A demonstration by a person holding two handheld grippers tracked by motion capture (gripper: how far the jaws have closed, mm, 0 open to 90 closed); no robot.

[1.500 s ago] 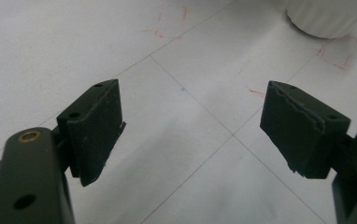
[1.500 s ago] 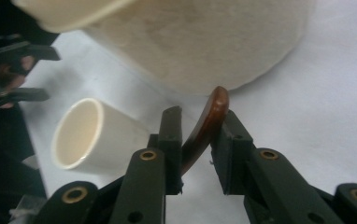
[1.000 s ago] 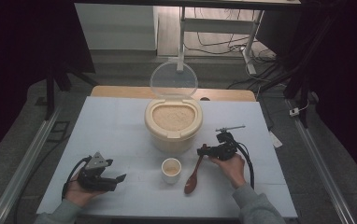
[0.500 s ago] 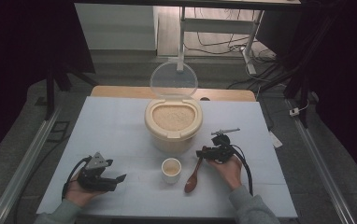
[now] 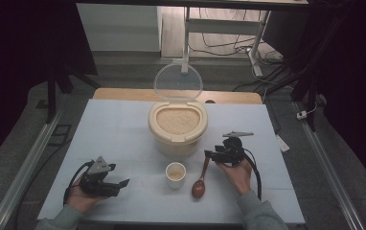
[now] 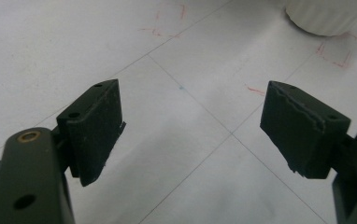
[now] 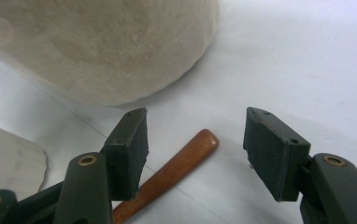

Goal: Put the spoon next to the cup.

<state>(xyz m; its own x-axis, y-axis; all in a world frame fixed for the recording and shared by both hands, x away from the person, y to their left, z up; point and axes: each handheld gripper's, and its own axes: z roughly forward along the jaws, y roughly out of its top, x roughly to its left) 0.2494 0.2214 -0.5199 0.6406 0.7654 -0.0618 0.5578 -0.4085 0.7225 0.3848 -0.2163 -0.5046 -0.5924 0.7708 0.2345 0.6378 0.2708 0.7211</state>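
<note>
The glossy brown wooden spoon (image 5: 200, 180) lies on the matt white table sheet (image 5: 123, 134). The cream plastic rice container (image 5: 177, 125) has a clear, smooth plastic lid (image 5: 178, 83). The 2 black gripper pads (image 7: 132, 149) look matt and rough-edged.

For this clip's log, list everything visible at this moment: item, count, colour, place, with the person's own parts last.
Rice container: 1, cream, centre of table, filled with pale grain.
Lid: 1, clear, hinged open, standing up behind the container.
Cup: 1, white, in front of the container.
Spoon: 1, brown wood, right of the cup, handle pointing away from the person.
Table: 1, pale blue-white top with faint red marks.
Left tongs: 1, black, open, over bare table at front left.
Right tongs: 1, black, open, straddling the spoon handle's tip without touching it.
Hands: 2, grey sleeves, bottom edge.
</note>
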